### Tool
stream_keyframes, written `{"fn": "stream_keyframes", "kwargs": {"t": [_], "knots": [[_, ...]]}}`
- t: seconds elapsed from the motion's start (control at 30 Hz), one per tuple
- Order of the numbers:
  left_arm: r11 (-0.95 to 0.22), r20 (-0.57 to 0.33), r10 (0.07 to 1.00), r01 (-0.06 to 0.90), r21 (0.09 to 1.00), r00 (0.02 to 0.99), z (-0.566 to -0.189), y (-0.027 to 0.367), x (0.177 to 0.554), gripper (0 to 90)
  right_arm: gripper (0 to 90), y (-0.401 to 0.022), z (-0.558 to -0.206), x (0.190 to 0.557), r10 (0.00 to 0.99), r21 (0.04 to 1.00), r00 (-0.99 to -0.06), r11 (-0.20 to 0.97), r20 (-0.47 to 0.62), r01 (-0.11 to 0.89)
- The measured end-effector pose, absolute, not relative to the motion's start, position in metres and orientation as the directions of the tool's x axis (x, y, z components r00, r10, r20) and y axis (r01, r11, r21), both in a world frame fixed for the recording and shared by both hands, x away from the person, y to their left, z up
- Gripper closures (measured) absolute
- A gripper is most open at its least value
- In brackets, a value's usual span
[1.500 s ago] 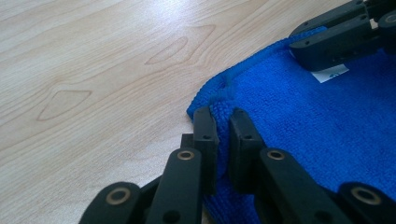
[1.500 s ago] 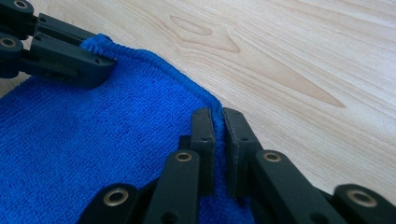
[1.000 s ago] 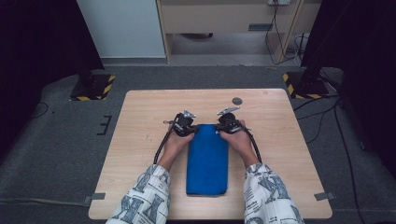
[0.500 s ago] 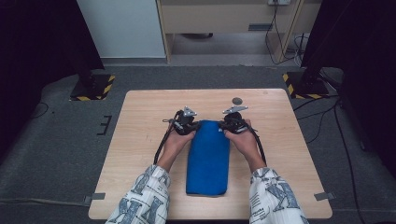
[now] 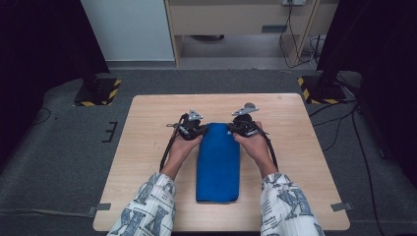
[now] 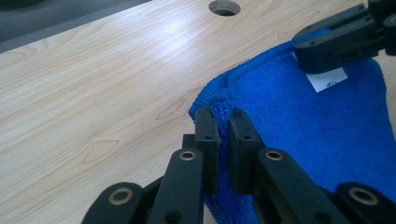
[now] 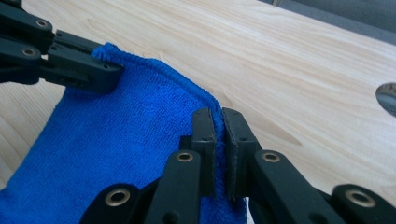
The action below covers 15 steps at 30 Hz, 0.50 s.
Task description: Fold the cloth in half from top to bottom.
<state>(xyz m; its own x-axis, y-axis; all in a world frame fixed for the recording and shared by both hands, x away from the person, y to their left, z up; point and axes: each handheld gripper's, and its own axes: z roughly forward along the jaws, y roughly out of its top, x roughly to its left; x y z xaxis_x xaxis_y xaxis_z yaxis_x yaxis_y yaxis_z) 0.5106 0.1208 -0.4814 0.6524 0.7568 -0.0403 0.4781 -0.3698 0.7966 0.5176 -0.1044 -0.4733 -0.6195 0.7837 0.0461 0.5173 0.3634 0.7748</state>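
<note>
The blue microfibre towel (image 5: 218, 162) lay folded into a long narrow strip down the middle of the wooden bench (image 5: 147, 147), its near end close to the person's edge and its far end held between the two hands. That far edge was pinched at both corners, which in my judgement set it up to be lifted and folded back or opened out evenly, one corner per hand keeping the hem straight. The left claw (image 6: 223, 122) was closed on the towel's left far corner, its jaws nearly together with only the thickness of the pile and the stitched hem between them. The right claw (image 7: 218, 120) was likewise clamped on the right far corner, close beside a white care label (image 6: 327, 80) that showed in the left gripper view just under the other claw's jaws. Both corners looked raised a little off the bench while the rest of the cloth rested flat. A round hole (image 6: 224, 7) in the bench top sat well beyond the towel. Patterned sleeves (image 5: 147, 209) entered from the near side.
</note>
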Motion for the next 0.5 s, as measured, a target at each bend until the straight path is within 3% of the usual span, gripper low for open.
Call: {"fn": "stream_keyframes", "kwargs": {"t": [0.5], "knots": [[-0.363, -0.039, 0.75, 0.46, 0.81, 0.66, -0.479, 0.1258, 0.5098, 83.0, 84.6, -0.1017, -0.469, 0.5183, 0.774, 0.782, -0.632, 0.37, 0.038, 0.502]]}}
